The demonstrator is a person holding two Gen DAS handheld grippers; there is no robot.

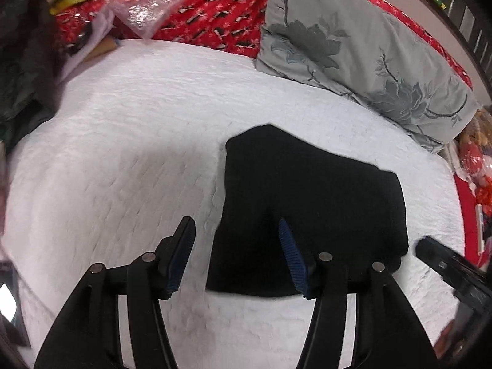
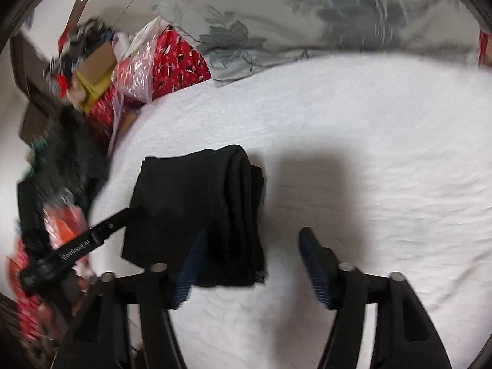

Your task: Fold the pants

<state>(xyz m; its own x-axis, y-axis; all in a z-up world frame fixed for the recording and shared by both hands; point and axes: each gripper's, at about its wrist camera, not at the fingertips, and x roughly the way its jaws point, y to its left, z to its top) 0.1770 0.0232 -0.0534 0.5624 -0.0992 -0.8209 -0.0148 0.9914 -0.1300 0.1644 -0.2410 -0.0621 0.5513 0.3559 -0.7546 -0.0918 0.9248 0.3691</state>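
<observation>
Covering nearly the whole of both views, the white quilted bedspread (image 1: 129, 141) is the work surface, with a grey floral pillow (image 1: 363, 61) at one o'clock in the left wrist view and a red patterned blanket (image 1: 215, 9) and clutter at eleven to twelve. On the bedspread lie the black pants (image 1: 310, 203), already folded into a compact, thick bundle; in the left wrist view they sit just right of centre, toward four o'clock, and in the right wrist view at about nine o'clock from centre.

Judging from the stacked layers along one edge, the folding looks essentially finished, so the step in hand appears to be letting go and drawing clear. Doing that well means lifting both tools straight away without snagging the top layer, then pressing any raised corner flat if needed.

The bundle's long axis runs roughly six to twelve in the right wrist view, its rounded fold edge facing three o'clock and the layered ends toward six.

The left gripper (image 1: 236, 255) stands with jaws apart, one pad over the bedspread and the other over the bundle's near corner, clamping nothing. The right gripper (image 2: 252, 264) is likewise spread wide, nothing pinched between its pads.
</observation>
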